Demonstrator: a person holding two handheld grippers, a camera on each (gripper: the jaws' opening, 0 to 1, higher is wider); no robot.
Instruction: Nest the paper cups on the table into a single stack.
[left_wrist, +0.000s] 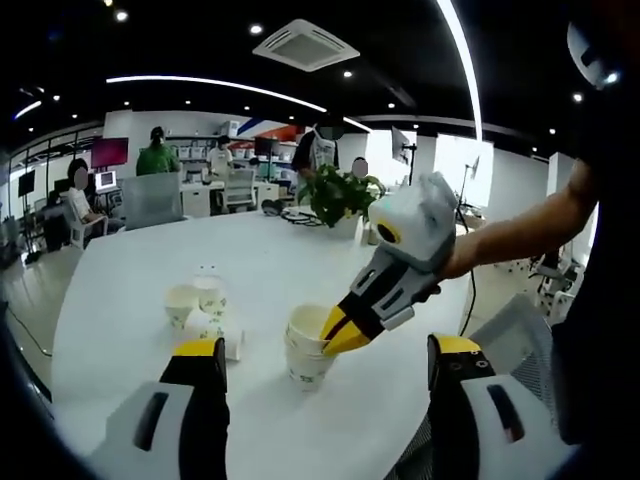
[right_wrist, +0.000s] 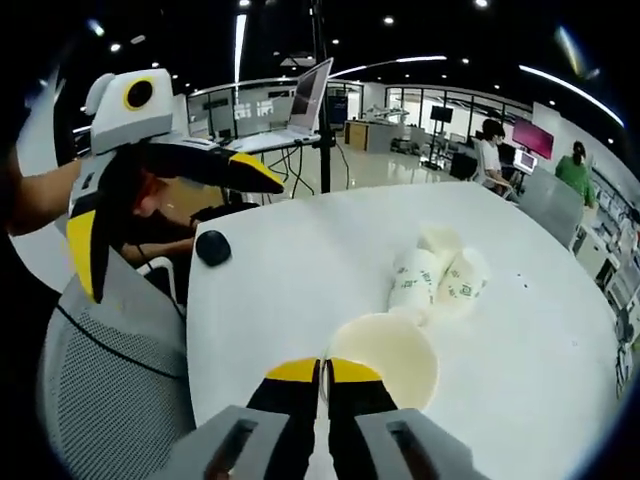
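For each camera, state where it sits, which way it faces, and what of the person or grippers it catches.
Left gripper view: rides on the left gripper, jaws wide apart, facing across the white table; the right gripper and a forearm enter from the right, pinching the rim of the cup stack.
Right gripper view: rides on the right gripper, looking down over the cup stack toward the lying cups; the left gripper enters from the left.
Shared: table, cup stack, loose cups.
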